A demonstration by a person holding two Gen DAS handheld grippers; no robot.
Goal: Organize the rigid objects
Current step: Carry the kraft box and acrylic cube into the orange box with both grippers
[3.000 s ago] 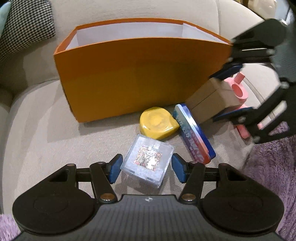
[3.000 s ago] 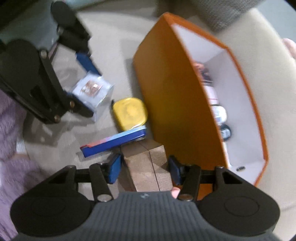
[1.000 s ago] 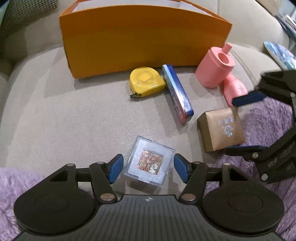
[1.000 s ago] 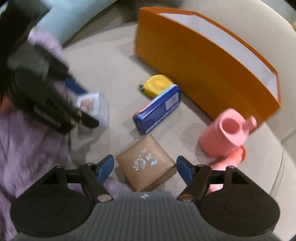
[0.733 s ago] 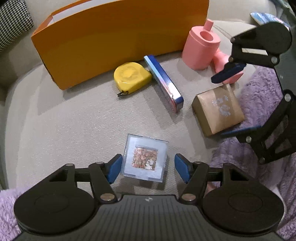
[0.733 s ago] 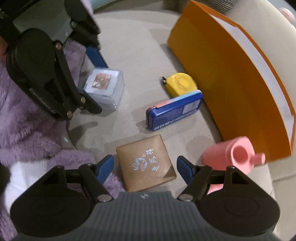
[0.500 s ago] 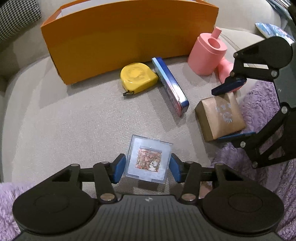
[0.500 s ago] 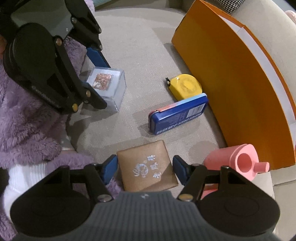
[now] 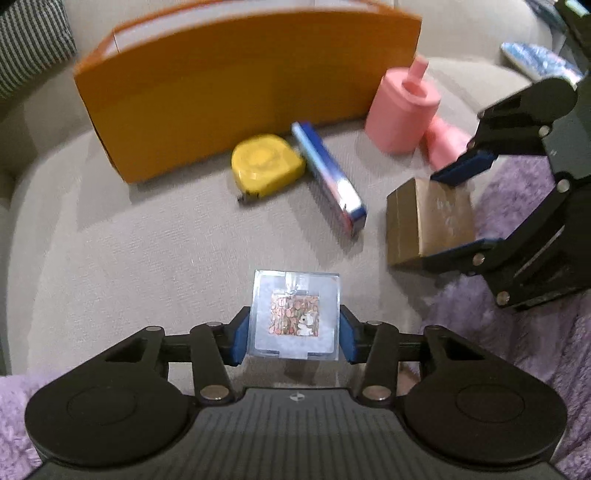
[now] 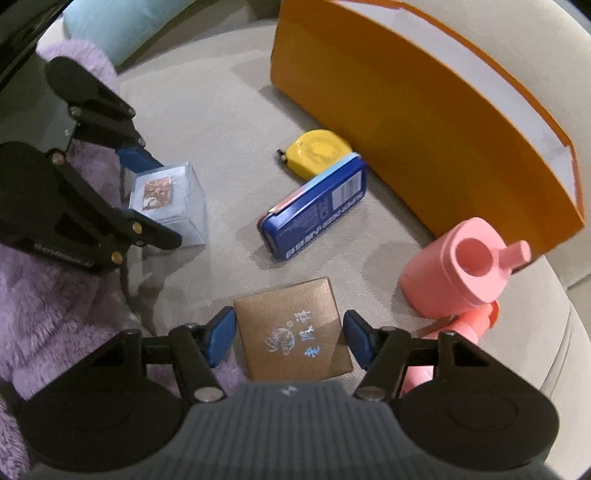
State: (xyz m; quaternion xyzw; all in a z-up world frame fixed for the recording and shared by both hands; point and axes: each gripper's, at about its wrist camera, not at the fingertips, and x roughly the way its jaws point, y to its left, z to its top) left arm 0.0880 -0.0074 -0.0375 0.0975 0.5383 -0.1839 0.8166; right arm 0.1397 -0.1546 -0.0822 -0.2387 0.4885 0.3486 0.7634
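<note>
My left gripper (image 9: 294,334) is shut on a clear plastic box (image 9: 295,314) with a picture card on top; the pair also shows in the right wrist view (image 10: 168,201). My right gripper (image 10: 290,338) is shut on a brown cardboard box (image 10: 293,330) with printed characters, also seen in the left wrist view (image 9: 430,218). An orange open box (image 9: 240,88) stands at the back of the beige sofa seat (image 9: 129,240). A yellow tape measure (image 9: 266,168), a blue tin (image 9: 328,177) and a pink cylinder container (image 9: 402,110) lie in front of it.
A purple fluffy blanket (image 9: 517,332) covers the seat's near and right side. A checked cushion (image 9: 29,48) lies at the back left. A light blue cushion (image 10: 122,26) shows in the right wrist view. A second pink piece (image 10: 472,321) lies beside the cylinder.
Both grippers have closed: the left onto the clear box, the right onto the brown box. Three seconds ago both held these boxes near the orange box, then set them down and opened.
</note>
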